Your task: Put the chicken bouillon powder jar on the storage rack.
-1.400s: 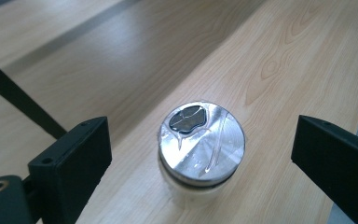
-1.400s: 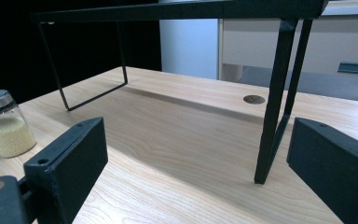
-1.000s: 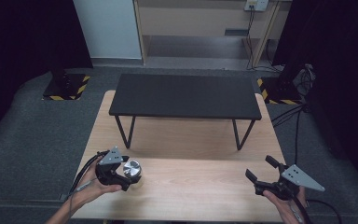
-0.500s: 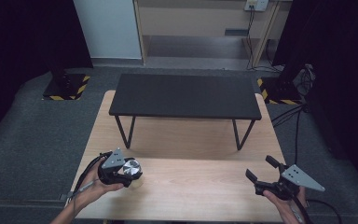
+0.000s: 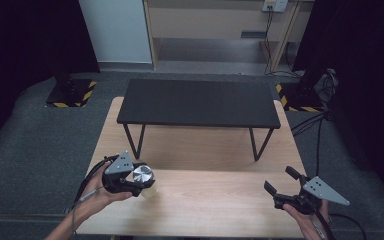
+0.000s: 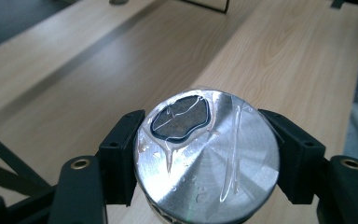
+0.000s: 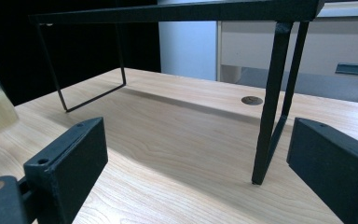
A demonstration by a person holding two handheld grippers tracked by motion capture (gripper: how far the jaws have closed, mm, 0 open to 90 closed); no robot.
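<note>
Now the left gripper (image 5: 139,181) is holding a cup (image 5: 143,176) with a shiny foil lid (image 6: 207,153) at the near left part of the tabletop (image 5: 215,200); its jaws are pressing the cup from both sides. Whether the cup is resting on the wood or hanging just above it, I cannot tell. The right gripper (image 5: 280,183) is waiting wide and empty at the near right, well apart from the cup. Farther back, a black rack (image 5: 196,103) is standing across the tabletop.
</note>
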